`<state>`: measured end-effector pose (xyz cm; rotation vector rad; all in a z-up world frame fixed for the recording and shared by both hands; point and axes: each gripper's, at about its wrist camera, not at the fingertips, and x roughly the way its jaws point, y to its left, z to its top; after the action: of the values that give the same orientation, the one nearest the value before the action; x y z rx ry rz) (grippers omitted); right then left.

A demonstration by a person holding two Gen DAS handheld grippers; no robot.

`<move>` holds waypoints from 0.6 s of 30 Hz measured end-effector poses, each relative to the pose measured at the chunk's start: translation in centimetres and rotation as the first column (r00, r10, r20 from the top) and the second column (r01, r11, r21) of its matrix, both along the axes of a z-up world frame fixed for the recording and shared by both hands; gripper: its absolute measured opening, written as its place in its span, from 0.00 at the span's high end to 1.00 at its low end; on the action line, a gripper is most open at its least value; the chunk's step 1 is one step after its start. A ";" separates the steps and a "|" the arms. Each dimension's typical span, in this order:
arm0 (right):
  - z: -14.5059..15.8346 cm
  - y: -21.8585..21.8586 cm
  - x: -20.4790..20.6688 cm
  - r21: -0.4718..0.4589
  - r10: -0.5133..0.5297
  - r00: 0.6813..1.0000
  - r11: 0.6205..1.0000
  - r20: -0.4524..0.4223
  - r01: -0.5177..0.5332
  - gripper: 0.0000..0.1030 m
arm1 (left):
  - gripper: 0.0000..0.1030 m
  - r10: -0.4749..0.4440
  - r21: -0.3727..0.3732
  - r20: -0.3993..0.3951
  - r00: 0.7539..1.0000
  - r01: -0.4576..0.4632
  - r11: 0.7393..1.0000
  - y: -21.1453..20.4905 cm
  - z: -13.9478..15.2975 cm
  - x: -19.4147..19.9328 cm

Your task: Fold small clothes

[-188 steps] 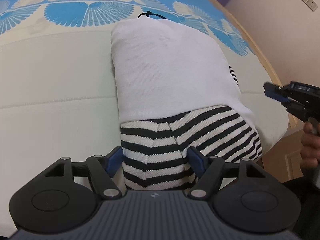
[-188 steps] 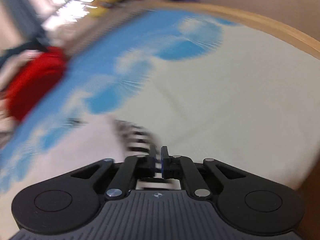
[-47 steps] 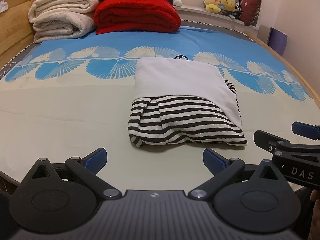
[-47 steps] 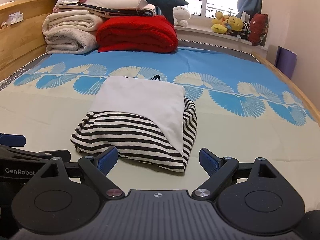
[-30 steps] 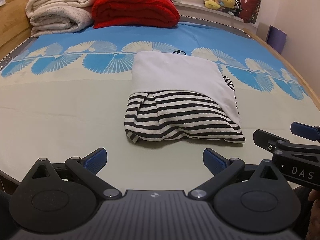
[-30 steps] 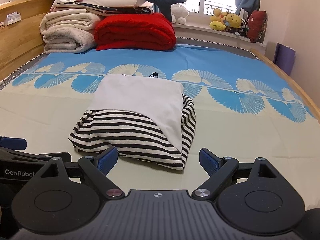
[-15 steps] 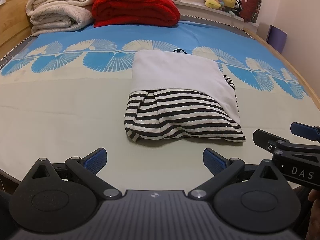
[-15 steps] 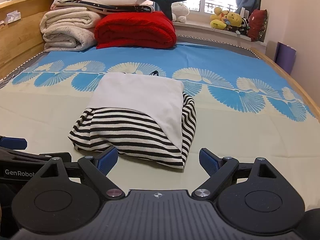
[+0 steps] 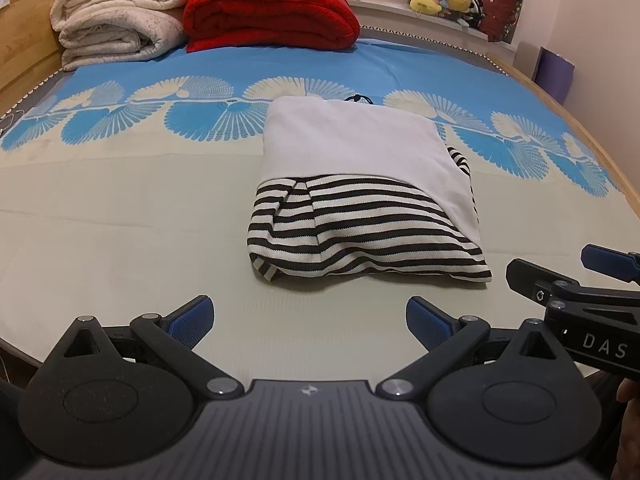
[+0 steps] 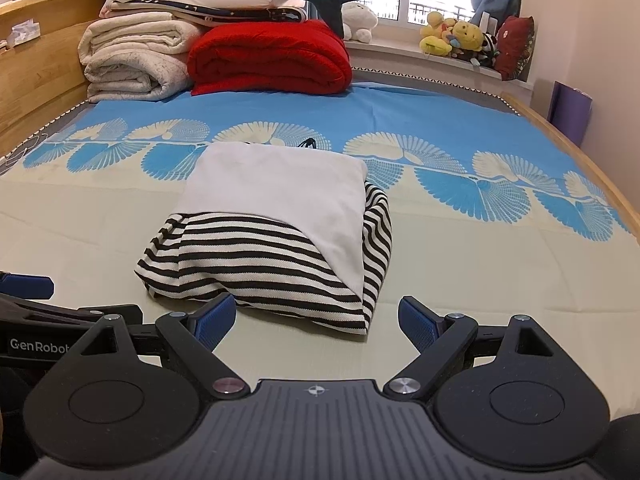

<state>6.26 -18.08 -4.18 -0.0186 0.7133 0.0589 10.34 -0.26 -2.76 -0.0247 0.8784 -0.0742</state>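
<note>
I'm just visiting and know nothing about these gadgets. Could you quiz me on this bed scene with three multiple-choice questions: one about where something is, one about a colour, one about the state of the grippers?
1. Where does the folded garment lie?
A. On the bed sheet, in front of both grippers
B. On top of the red blanket
C. On the window sill

2. What colours does the folded garment show?
A. All red
B. White with black-and-white stripes
C. Blue and yellow

3. What state are the left gripper and right gripper in?
A. Both shut on the garment
B. One open, one shut
C. Both open, holding nothing

Answers: 1 A, it rests on the bed sheet, well short of the red blanket. 2 B, a white panel lies over striped cloth. 3 C, each gripper's blue pads stand wide apart, clear of the cloth.
</note>
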 end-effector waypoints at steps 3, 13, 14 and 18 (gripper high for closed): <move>0.0 0.0 0.0 0.000 0.000 1.000 1.000 0.000 0.000 0.14 | 0.01 -0.001 0.000 0.000 1.000 0.001 1.000 0.0 0.0 0.0; 0.0 -0.1 0.0 0.001 0.000 1.000 1.000 0.000 0.000 0.14 | 0.01 -0.002 -0.002 0.000 1.000 0.002 1.000 0.0 -0.1 0.0; 0.0 -0.1 0.0 0.002 -0.001 1.000 1.000 -0.001 0.001 0.14 | 0.01 -0.003 -0.002 0.001 1.000 0.003 1.000 0.0 -0.1 0.0; -0.1 -0.1 0.1 0.004 -0.003 1.000 1.000 -0.001 0.003 0.14 | 0.01 -0.006 0.001 -0.004 1.000 0.006 1.000 -0.2 -0.3 0.0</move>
<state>6.35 -18.19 -4.31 -0.0134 0.7143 0.0572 10.35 -0.46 -3.02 -0.0212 0.8824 -0.0792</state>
